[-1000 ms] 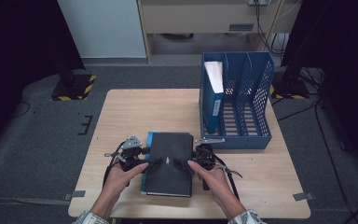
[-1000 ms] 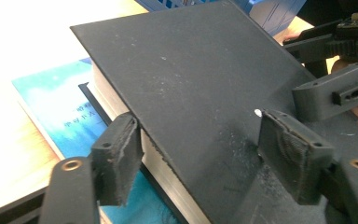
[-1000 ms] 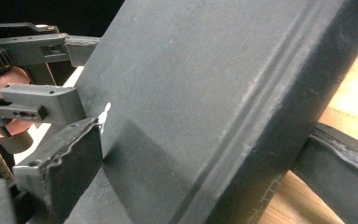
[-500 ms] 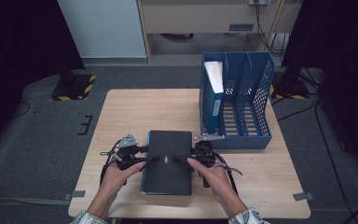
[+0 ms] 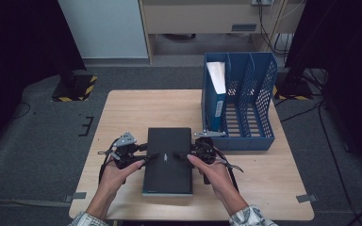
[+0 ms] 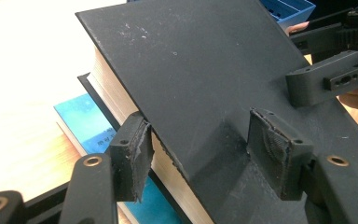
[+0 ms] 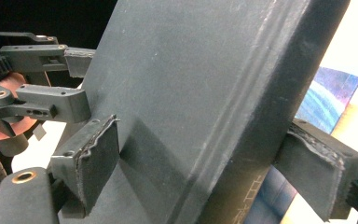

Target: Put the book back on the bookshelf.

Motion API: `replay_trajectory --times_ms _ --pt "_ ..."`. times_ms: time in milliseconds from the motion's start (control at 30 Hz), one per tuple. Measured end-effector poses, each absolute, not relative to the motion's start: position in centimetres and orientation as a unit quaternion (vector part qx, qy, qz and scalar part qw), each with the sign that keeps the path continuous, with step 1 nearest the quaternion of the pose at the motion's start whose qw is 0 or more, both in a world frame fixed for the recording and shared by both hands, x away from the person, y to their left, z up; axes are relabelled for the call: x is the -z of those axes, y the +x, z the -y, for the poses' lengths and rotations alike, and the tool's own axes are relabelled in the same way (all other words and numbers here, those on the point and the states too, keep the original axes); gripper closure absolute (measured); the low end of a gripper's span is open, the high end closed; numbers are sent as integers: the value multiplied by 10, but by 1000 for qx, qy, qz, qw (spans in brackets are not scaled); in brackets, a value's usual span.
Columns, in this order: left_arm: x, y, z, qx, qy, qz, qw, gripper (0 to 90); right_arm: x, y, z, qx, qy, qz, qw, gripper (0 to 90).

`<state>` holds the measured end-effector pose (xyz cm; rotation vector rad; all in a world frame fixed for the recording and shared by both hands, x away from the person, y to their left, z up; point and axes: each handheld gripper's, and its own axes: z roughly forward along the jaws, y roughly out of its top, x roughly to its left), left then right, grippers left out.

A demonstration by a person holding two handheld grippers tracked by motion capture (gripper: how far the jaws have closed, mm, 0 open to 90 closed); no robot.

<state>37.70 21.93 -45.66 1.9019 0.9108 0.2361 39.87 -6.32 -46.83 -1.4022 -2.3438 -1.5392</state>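
In the high view, a black book (image 5: 168,159) was seen lying near the front edge of the table (image 5: 136,106), on top of a blue book whose edge barely showed beneath it. The left gripper (image 5: 147,156) was set at its left side and the right gripper (image 5: 184,156) at its right, each reaching over the cover. A blue file rack (image 5: 245,101) stood just behind and to the right, with a blue folder (image 5: 215,96) upright in its leftmost slot.

In the left gripper view, the jaws had just been closing around the page edge of the black book (image 6: 200,79); one pad lay on the cover, the other against the pages below, and the blue book (image 6: 91,126) was seen underneath. The book was lifted on this side, so a grip seemed to have been taken, though only loosely.

In the right gripper view, the jaws had likewise been closing, with the spine of the black book (image 7: 205,93) between them: one pad flat on the cover, the other under the spine.

For the lift to be done well, both grips would best be tightened fully before any further raising, the pads kept off the blue book, and both sides raised together so that the heavy book is not twisted or dropped.
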Motion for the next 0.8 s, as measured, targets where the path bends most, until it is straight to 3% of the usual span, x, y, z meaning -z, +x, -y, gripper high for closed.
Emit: replay_trajectory --times_ms 800 --pt "447 382 -223 -109 783 -369 489 407 455 406 60 487 -439 755 -8 189"
